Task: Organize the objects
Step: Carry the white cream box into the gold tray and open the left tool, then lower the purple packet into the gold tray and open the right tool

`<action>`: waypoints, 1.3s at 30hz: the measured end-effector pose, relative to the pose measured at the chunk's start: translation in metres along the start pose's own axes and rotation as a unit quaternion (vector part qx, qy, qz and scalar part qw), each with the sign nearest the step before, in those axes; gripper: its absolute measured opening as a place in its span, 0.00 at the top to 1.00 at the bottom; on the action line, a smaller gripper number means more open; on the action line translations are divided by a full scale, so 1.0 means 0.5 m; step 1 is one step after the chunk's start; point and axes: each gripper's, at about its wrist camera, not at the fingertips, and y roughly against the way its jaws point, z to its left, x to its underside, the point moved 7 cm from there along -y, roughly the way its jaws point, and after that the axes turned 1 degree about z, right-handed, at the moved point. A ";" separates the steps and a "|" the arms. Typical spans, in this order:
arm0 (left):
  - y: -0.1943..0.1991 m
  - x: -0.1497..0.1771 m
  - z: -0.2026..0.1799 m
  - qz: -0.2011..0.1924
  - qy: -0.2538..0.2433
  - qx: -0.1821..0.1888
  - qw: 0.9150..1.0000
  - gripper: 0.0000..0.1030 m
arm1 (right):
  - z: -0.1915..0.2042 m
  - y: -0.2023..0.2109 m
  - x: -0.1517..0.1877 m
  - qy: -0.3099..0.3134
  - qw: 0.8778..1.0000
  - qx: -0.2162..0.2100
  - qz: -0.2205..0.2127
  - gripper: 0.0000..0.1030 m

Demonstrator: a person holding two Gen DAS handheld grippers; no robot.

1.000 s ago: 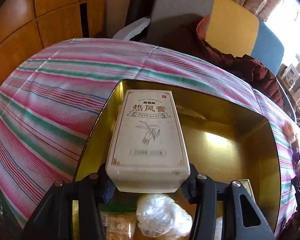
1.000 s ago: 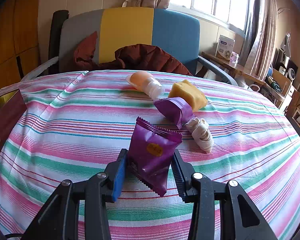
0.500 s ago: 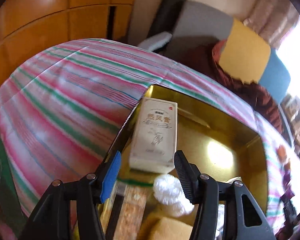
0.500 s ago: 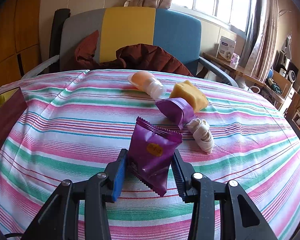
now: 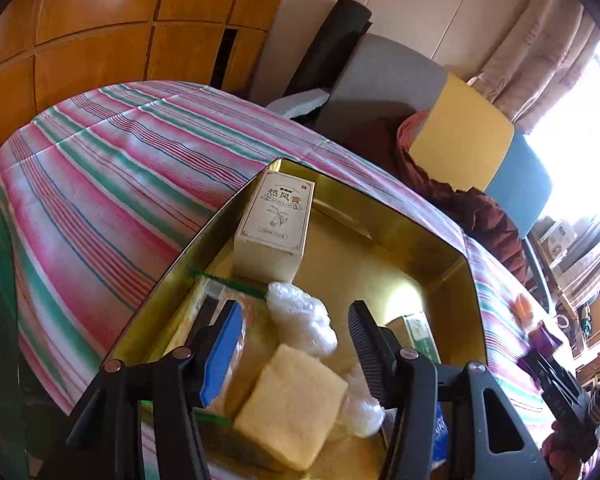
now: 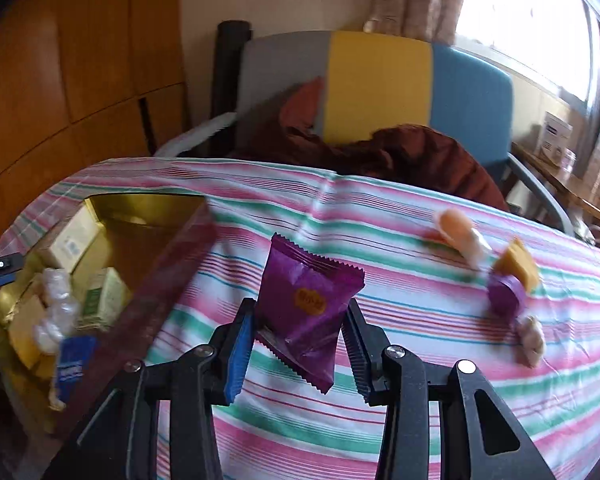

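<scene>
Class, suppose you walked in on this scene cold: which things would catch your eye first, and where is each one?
First, the purple snack packet, pinched upright in the right gripper above the striped tablecloth. Next, the gold tin under the open, empty left gripper, holding a cream box, a yellow sponge and white plastic wads.

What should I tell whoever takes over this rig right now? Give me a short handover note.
Left gripper: open, empty, above the gold box.
Right gripper: shut on a purple snack packet, lifted off the striped tablecloth.
Done: cream carton, yellow sponge and white wrapped pieces are in the box.
Left: drop the packet in, then collect the peach bottle, second sponge, second purple packet and white piece from the cloth.
</scene>
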 end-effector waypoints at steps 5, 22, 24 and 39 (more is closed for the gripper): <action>0.036 0.020 0.012 -0.019 0.011 -0.002 1.000 0.46 | 0.183 -0.016 -0.045 0.057 0.994 -0.091 0.024 0.58; 0.051 0.046 0.020 -0.016 0.002 -0.012 1.000 0.46 | 0.459 -0.231 -0.076 0.016 0.964 -0.186 0.192 0.45; 0.051 0.046 0.021 -0.016 0.004 -0.012 1.000 0.46 | 0.449 -0.226 -0.081 -0.012 0.962 -0.199 0.187 0.43; 0.050 0.076 -0.061 -0.010 -0.054 0.043 0.998 0.46 | 0.308 -0.049 -0.098 0.025 0.987 -0.150 0.049 0.38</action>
